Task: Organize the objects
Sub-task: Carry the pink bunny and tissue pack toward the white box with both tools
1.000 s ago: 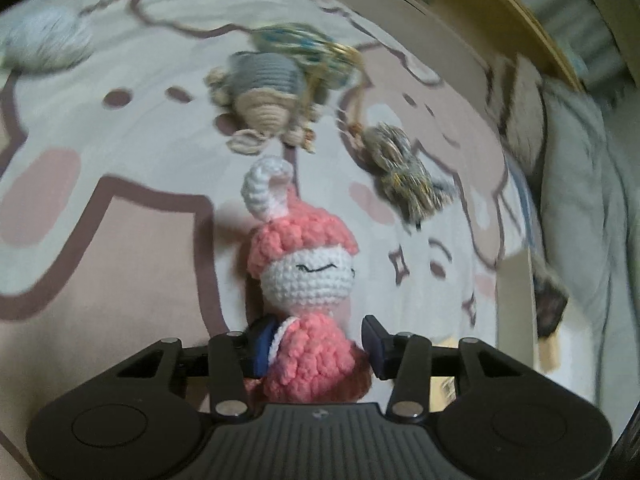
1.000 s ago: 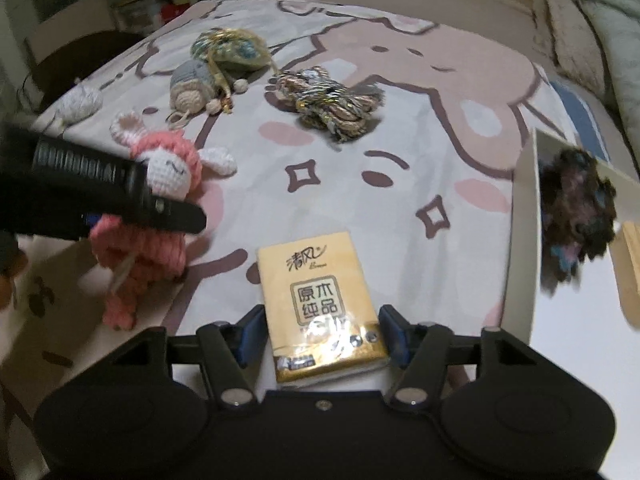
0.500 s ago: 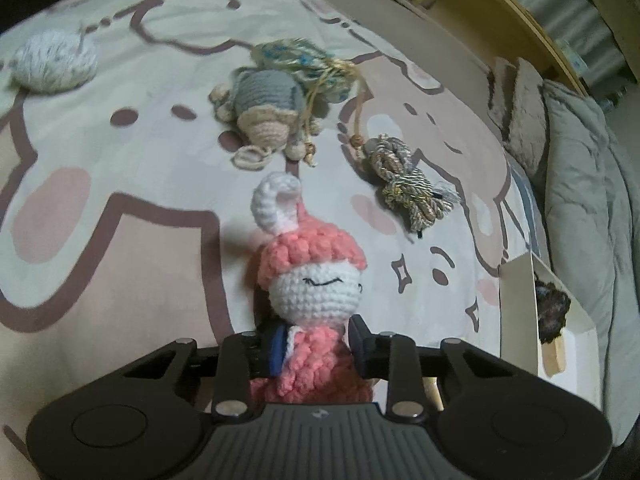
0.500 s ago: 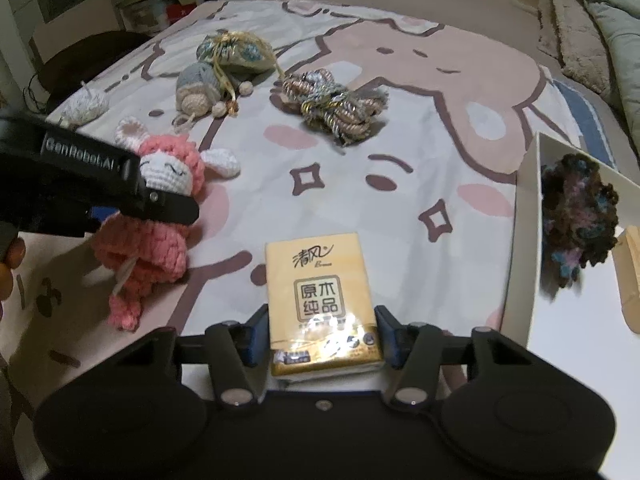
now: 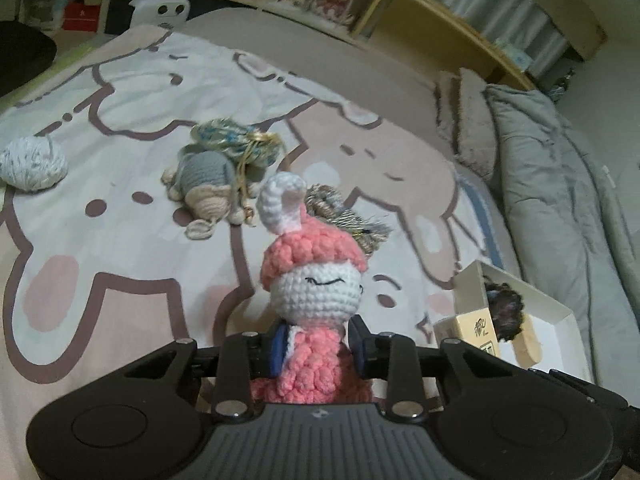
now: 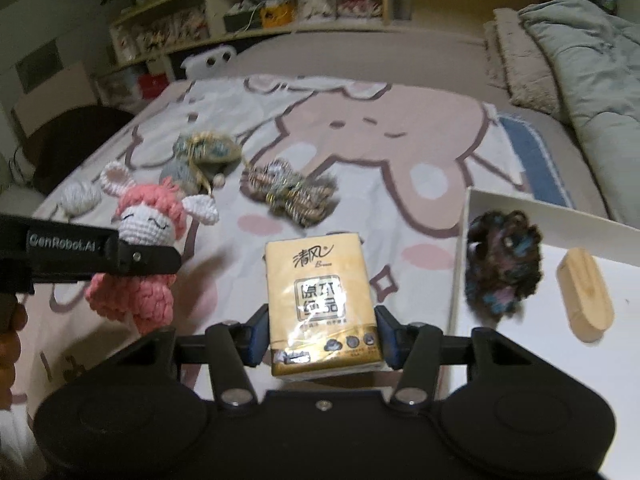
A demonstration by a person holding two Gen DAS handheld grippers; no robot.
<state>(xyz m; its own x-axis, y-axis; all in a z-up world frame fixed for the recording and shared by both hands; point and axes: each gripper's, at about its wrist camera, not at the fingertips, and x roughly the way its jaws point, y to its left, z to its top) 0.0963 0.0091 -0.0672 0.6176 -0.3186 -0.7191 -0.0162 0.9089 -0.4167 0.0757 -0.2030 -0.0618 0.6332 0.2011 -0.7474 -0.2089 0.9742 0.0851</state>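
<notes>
My left gripper is shut on a pink crochet bunny doll and holds it above the bed; the doll also shows in the right wrist view, hanging from the left gripper's finger. My right gripper is shut on a yellow tissue pack, lifted above the sheet. The pack also shows in the left wrist view. A white box at the right holds a dark yarn ball and a wooden block.
On the cartoon bedsheet lie a white yarn ball, a grey crochet toy, a blue-gold pouch and a gold-brown yarn bundle. Grey pillows lie at the right; shelves stand behind.
My left gripper shut on the bunny doll and lifted it off the sheet. My right gripper shut on the tissue pack and raised it, and both views tilted up.
</notes>
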